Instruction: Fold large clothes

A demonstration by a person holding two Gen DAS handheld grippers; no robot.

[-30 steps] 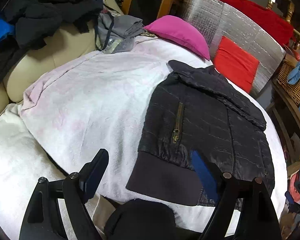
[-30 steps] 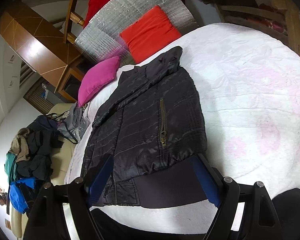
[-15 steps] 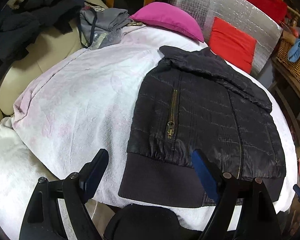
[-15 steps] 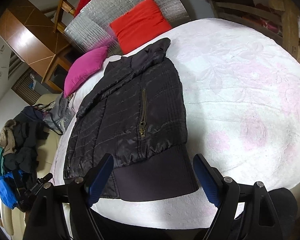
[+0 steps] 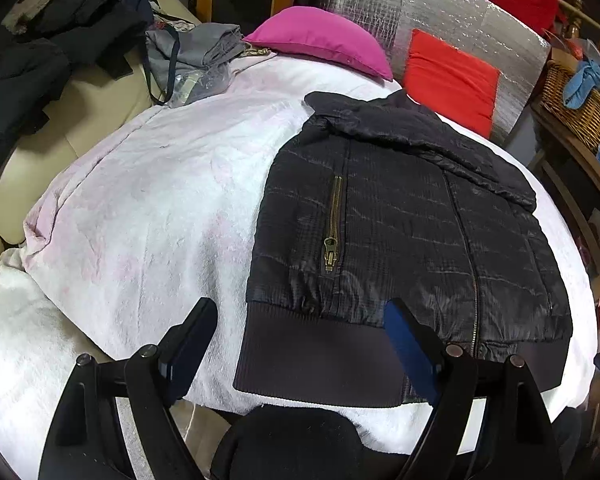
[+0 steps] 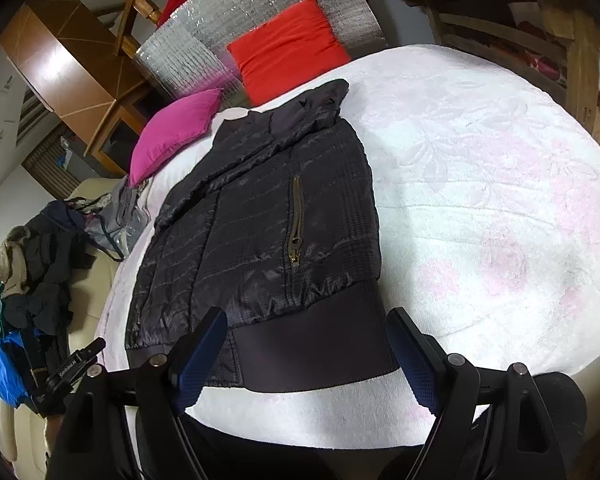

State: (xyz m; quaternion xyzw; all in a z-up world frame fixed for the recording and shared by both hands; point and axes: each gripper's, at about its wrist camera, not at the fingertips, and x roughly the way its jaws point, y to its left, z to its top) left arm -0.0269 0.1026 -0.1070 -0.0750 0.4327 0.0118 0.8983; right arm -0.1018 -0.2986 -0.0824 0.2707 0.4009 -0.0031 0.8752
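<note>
White blanket carries one black jacket; two cushions far; left hand-held gripper and right hand-held gripper both apart, empty.

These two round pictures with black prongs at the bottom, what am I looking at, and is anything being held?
A person holds a two-finger gripper in each hand, with a fisheye camera on each looking along its fingers. One picture comes from the left gripper, the other from the right gripper. Both stand open over the near hem and hold nothing. A black jacket, sleeves already folded in, lies flat on a white blanket. Behind it sit a pink pillow and a red cushion.
</note>
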